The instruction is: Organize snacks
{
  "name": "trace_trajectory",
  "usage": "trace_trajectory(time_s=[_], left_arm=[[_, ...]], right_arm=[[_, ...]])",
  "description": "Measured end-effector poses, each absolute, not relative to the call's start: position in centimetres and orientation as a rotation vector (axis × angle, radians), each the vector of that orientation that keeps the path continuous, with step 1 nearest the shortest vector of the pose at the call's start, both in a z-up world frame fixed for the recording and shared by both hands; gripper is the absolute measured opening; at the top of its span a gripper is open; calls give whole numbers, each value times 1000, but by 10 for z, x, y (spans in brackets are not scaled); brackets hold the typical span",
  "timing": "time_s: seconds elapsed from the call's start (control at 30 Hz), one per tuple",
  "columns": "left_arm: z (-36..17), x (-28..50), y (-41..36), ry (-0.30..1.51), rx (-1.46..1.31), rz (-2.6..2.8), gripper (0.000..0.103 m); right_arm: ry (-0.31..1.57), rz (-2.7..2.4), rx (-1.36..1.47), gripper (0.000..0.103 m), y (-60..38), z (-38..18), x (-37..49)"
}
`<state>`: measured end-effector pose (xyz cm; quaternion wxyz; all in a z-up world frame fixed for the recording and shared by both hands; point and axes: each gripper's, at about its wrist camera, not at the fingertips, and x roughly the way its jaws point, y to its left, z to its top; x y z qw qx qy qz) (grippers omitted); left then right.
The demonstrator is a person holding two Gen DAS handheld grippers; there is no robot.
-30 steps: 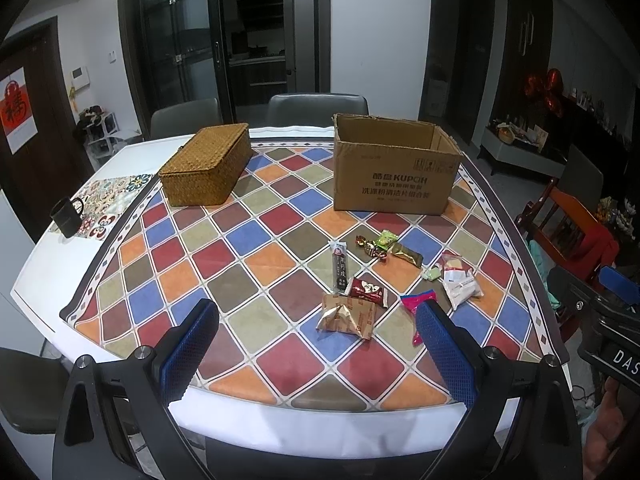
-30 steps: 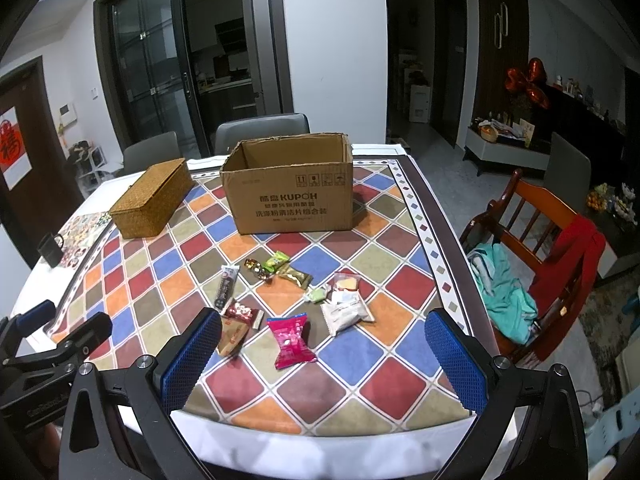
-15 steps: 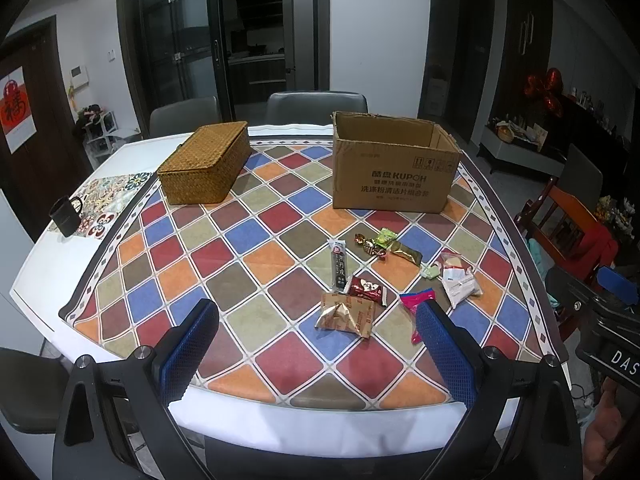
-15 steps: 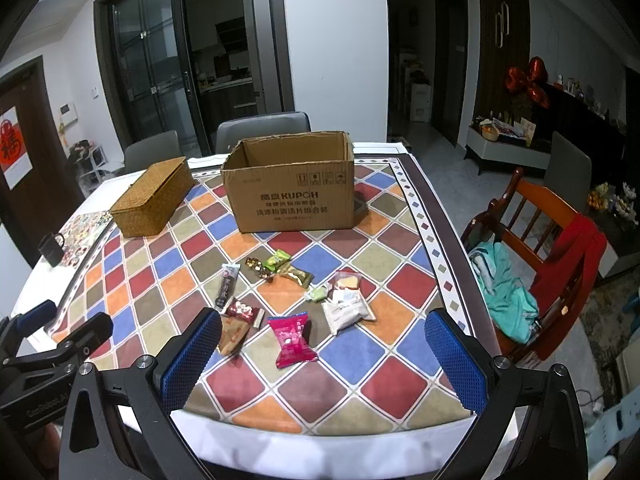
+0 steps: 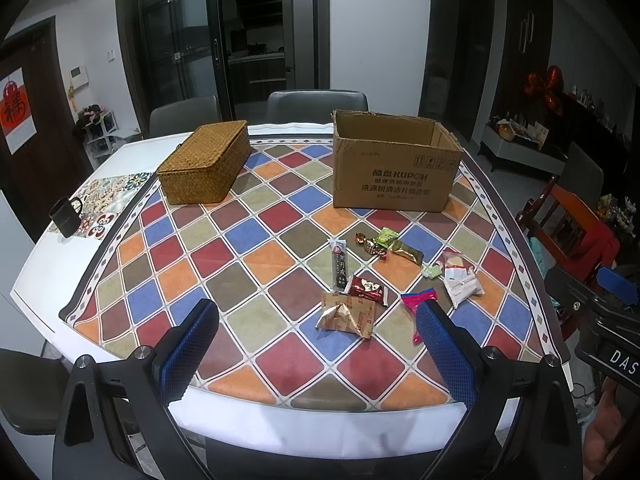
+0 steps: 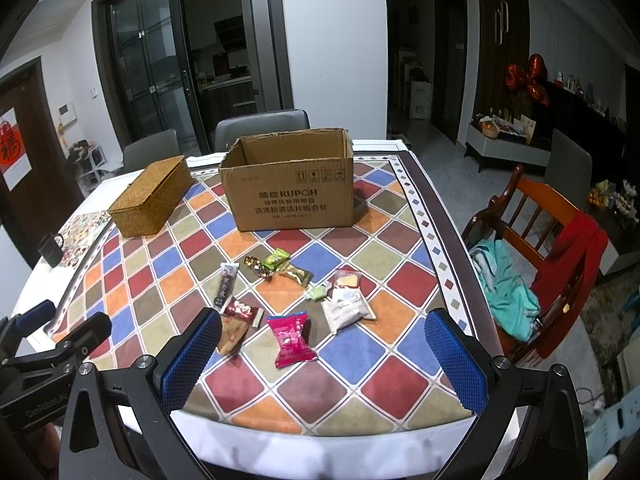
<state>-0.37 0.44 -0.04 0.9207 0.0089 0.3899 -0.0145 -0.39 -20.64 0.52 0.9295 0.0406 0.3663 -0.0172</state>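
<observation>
Several wrapped snacks lie loose on the checkered tablecloth: a pink packet (image 6: 293, 338), a brown packet (image 5: 347, 316), a dark red packet (image 5: 367, 289), a black stick packet (image 5: 339, 265), a white packet (image 6: 347, 309) and small candies (image 6: 276, 261). An open cardboard box (image 6: 289, 186) stands behind them; it also shows in the left wrist view (image 5: 394, 166). My left gripper (image 5: 318, 354) is open and empty above the table's near edge. My right gripper (image 6: 324, 360) is open and empty, just short of the pink packet.
A closed wicker basket (image 5: 205, 168) stands at the back left. A black mug (image 5: 64, 216) sits on a patterned mat at the left edge. Grey chairs (image 5: 316, 104) stand behind the table. A wooden chair with clothes (image 6: 548, 248) is to the right.
Both views have barely shifted; the snacks, box and basket have not moved. Both grippers stay open.
</observation>
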Motion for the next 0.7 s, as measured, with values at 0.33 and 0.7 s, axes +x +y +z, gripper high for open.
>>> trace_trajectory(time_s=[0.33,0.7], left_arm=[[-2,-3,4,802,18,-31,100],[-3,-3,4,805,19,-31,100]], right_arm=[[753,-36,85,103,-206,3,-1],[759,-37,85,103,-205,-4,-1]])
